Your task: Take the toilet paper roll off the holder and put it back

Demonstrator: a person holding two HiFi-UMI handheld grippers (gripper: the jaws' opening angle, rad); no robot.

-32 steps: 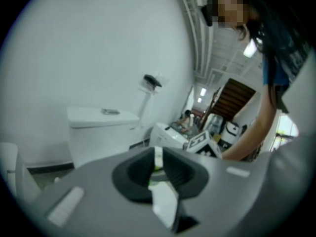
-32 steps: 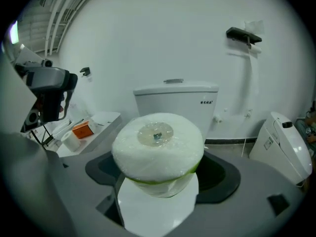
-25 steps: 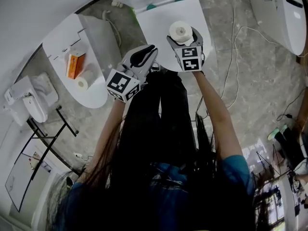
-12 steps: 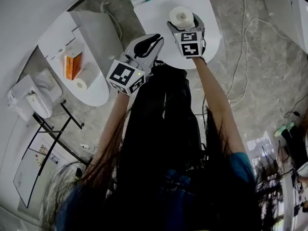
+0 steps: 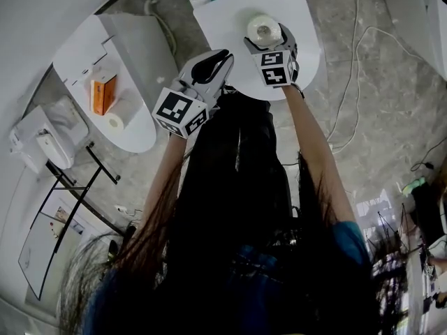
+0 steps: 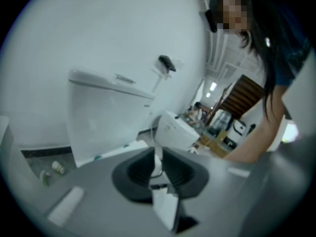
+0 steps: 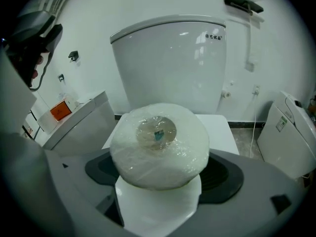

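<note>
A plastic-wrapped toilet paper roll [image 7: 159, 143] fills the middle of the right gripper view, and my right gripper [image 5: 265, 40] is shut on it. In the head view the roll [image 5: 263, 28] hangs over the closed white toilet lid [image 5: 223, 19], in front of the tank [image 7: 170, 63]. A small black fixture [image 7: 243, 3] sits high on the wall to the right of the tank. My left gripper [image 5: 221, 56] is held to the left of the roll, its dark jaws together with nothing between them. The left gripper view looks at the tank [image 6: 106, 112] from the side.
Left of me stands a second white toilet [image 5: 133, 54] with an orange box [image 5: 103, 93] and a spare roll [image 5: 116, 121] on its lid. White cables [image 5: 349, 68] trail over the marble floor at the right. Another white unit [image 7: 289, 132] stands to the right.
The right gripper, still holding the roll, has edged a little farther over the toilet lid. The left gripper has barely shifted.
</note>
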